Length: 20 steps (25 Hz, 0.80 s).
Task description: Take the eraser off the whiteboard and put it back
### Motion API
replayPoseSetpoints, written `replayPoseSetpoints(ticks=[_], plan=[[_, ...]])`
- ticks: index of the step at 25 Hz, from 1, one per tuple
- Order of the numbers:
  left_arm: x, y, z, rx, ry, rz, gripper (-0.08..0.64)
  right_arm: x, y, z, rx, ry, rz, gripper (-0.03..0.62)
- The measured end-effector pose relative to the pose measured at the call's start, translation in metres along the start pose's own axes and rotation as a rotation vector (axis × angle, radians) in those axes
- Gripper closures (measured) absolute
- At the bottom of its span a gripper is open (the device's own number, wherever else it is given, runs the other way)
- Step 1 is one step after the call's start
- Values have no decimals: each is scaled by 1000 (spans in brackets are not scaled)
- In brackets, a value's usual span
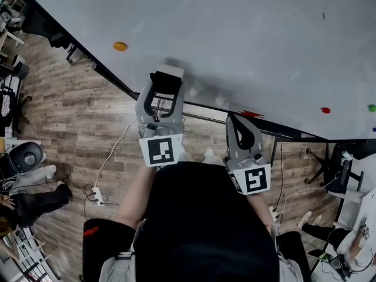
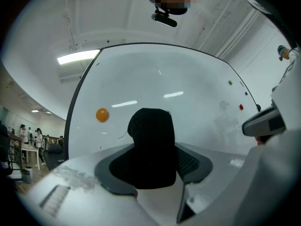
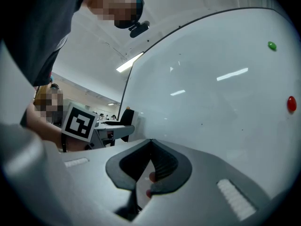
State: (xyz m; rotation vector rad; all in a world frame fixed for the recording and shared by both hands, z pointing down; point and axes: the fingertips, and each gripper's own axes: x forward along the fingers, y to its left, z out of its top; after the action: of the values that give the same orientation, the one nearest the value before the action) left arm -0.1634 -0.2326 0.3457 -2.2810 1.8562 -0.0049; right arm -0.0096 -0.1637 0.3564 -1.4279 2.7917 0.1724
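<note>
Gripping a black eraser (image 1: 168, 75) between its two jaws, the left gripper (image 1: 166, 86) is held out roughly level from the person's bare forearm, its marker cube (image 1: 160, 150) facing up towards the head camera. In the left gripper view the eraser (image 2: 150, 131) fills the gap between the dark pads, clamped from both sides and standing up past the fingertips of the left gripper (image 2: 153, 166). The eraser's far end sits right at the whiteboard (image 1: 235, 34), low on the board near its bottom edge, though whether it touches the surface cannot be told. Just beside it, the right gripper (image 1: 235, 121) points the same way with its jaws pressed together and nothing between them; the right gripper view shows the ribbed pads of the right gripper (image 3: 151, 147) meeting at the tip, and its marker cube (image 1: 252, 179) sits close to the person's dark top. On the board, an orange magnet (image 1: 120, 46) lies off to the left of the eraser, well apart from it, while a red magnet (image 1: 325, 110) and a green magnet (image 1: 371, 107) sit far to the right. A small red object (image 1: 249, 114) rests at the board's lower edge by the right gripper. Below, a white power strip (image 1: 98, 195) and its cable lie on the wood floor (image 1: 70, 116).
</note>
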Motion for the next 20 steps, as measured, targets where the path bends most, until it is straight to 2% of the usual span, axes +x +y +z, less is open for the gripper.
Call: replayPoseSetpoints(ticks=[20], plan=[[17,12,-14,-4,6,-65,324,14,15,-14,11,33,-67,589]])
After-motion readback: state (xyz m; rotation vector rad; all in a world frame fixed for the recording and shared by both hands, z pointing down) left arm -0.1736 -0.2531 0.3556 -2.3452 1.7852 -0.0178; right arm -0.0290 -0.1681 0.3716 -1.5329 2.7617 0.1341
